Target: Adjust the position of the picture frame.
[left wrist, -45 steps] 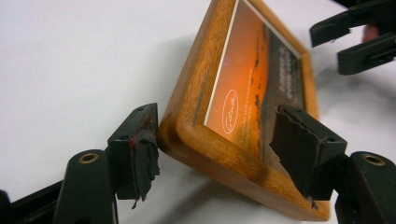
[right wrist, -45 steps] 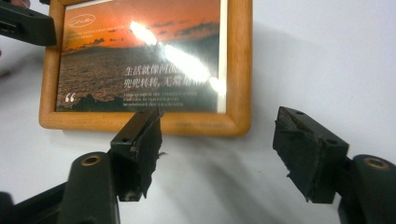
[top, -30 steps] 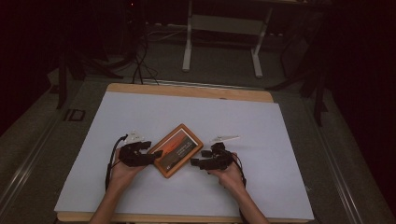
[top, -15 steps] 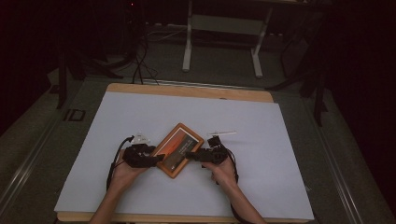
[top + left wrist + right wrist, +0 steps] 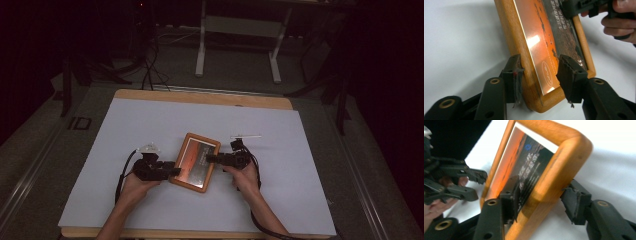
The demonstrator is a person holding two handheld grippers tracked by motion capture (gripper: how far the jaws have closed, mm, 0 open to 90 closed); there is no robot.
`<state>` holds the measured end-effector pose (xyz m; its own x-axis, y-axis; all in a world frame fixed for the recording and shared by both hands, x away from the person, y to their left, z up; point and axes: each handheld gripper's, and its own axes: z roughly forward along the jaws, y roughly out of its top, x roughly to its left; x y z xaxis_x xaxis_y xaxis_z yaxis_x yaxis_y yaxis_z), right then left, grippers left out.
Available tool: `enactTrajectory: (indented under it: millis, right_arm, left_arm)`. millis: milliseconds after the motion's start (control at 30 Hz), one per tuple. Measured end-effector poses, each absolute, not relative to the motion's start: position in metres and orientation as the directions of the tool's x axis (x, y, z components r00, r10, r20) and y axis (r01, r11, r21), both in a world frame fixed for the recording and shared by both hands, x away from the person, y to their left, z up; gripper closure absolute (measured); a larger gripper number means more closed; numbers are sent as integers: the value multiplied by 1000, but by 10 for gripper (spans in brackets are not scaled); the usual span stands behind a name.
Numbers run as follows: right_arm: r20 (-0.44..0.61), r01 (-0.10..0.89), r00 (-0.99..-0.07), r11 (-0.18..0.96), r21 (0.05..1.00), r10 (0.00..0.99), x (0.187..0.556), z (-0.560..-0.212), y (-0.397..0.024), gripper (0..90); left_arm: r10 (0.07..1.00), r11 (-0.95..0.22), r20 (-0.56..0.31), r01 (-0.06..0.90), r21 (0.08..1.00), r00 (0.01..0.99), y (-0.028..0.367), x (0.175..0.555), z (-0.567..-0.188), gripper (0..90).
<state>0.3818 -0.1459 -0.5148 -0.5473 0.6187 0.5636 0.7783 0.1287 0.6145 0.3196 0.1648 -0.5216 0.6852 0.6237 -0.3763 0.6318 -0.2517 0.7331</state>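
The frame [image 5: 195, 161] looks stiff and light, its glossy pane fragile; the wooden rim gives safest hold. Both claws, left [image 5: 539, 72] and right [image 5: 541, 197], stand spread astride its edges.

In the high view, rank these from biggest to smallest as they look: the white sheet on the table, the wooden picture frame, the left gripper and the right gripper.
1. White sheet, by far the largest.
2. Wooden picture frame.
3. Left gripper and right gripper: they look about alike, both smaller than the frame, so I won't rank them.
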Motion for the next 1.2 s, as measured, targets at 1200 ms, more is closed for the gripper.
enactTrajectory:
  millis: [1200]
  right_arm:
    - [639,831,-471,63,553,608,397,-531,-159,602]
  left_arm:
    - [721,-294,-245,606,739,649,135,320,-527,511]
